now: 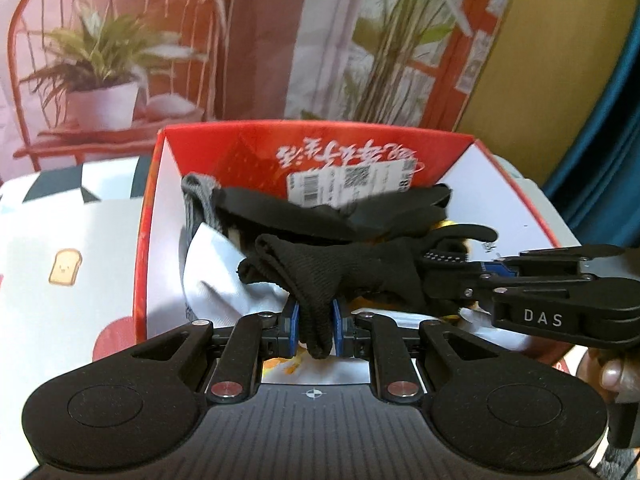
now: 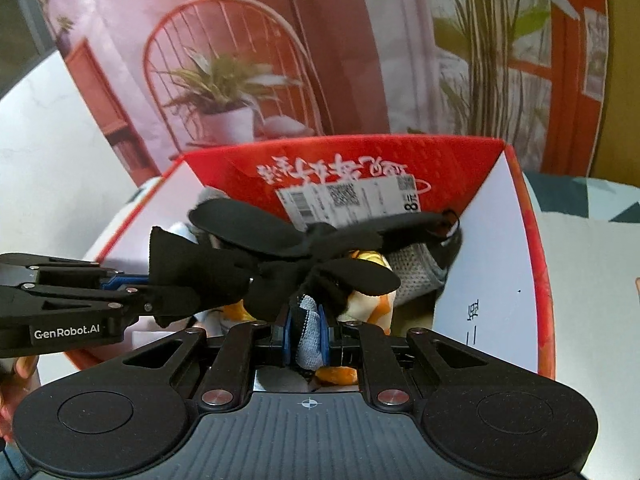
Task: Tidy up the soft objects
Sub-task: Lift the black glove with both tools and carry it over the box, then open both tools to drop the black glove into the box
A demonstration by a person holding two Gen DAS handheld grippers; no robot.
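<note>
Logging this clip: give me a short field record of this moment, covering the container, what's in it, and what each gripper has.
container: red box, white inside, open top
label: barcode sticker on far inner wall
contents: grey knit item, white fabric, orange-and-white soft item
left gripper: shut on black glove
right gripper: shut on the same glove, at its grey patch
glove position: held over the box

My right gripper point(image 1: 430, 270) reads "DAS", my left gripper point(image 2: 150, 284) reads "GenRobot.AI", and the white label point(image 2: 348, 196) on the red box point(image 2: 472, 176) shows an "8" beside barcodes.
</note>
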